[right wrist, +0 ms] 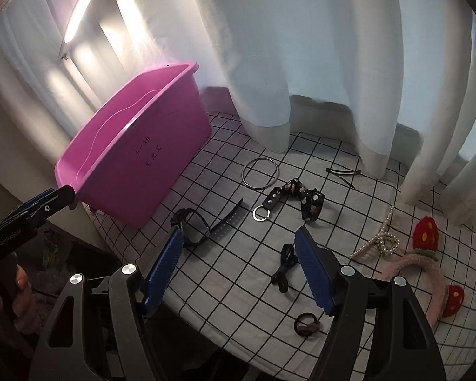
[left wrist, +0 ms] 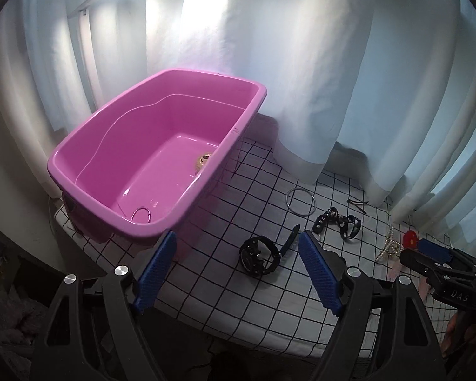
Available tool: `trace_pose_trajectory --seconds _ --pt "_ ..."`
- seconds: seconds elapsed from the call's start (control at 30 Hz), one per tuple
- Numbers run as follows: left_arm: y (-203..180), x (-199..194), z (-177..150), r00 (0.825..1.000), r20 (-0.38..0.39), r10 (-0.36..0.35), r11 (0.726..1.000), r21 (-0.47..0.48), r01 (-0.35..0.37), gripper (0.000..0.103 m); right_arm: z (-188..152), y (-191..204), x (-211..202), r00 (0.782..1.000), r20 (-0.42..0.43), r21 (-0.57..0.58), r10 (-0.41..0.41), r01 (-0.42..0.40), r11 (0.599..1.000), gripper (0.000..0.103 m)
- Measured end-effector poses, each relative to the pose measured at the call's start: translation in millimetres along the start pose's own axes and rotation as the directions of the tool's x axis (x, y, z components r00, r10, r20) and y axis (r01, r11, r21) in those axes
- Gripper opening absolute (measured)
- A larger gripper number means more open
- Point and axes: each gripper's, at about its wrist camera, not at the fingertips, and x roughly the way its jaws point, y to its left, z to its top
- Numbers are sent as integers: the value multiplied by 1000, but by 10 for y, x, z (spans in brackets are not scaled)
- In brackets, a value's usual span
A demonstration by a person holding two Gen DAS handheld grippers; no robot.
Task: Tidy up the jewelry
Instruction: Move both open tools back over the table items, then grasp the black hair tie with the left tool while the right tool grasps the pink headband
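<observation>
Your left gripper (left wrist: pixel 238 273) wide open, holds nothing; right gripper (right wrist: pixel 238 268) same. Black watch (left wrist: pixel 260 255) just ahead on worktop (left wrist: pixel 238 311). Pink tub (left wrist: pixel 149 235) has two small pieces inside. You have left: watch, silver bangle (right wrist: pixel 260 172), studded strap (right wrist: pixel 296 201), pearl clip (right wrist: pixel 380 241), strawberry headband (right wrist: pixel 422 270)

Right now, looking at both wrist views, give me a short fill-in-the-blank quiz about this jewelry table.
1. The plastic bin is colored ____.
2. The silver ring lies on the ____ tablecloth, outside the bin.
3. Both the left tongs and the right tongs are ____ and hold nothing.
4. The pearl hair clip lies beside a headband with red ____ decorations.

Missing words: pink; checked; open; strawberry
</observation>
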Motion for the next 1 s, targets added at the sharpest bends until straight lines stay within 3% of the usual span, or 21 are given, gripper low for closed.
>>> trace_pose_trajectory --seconds 0.27,0.47,0.77,1.0 --pt "-631 -74 -560 999 -29 -20 999 30 21 81 -853 -824 -521 997 30 108 -76 72 992 70" --pt "-969 33 -883 997 -68 -25 999 33 27 81 -1290 -1252 -713 985 42 148 -166 158 976 70" --pt "-1477 314 -1099 991 -87 -99 984 140 110 81 -1467 -1749 -783 955 46 277 -294 271 922 70" --pt "-1746 589 -1313 990 -125 -69 990 112 83 81 -1401 -2125 -669 950 36 271 -311 290 918 70"
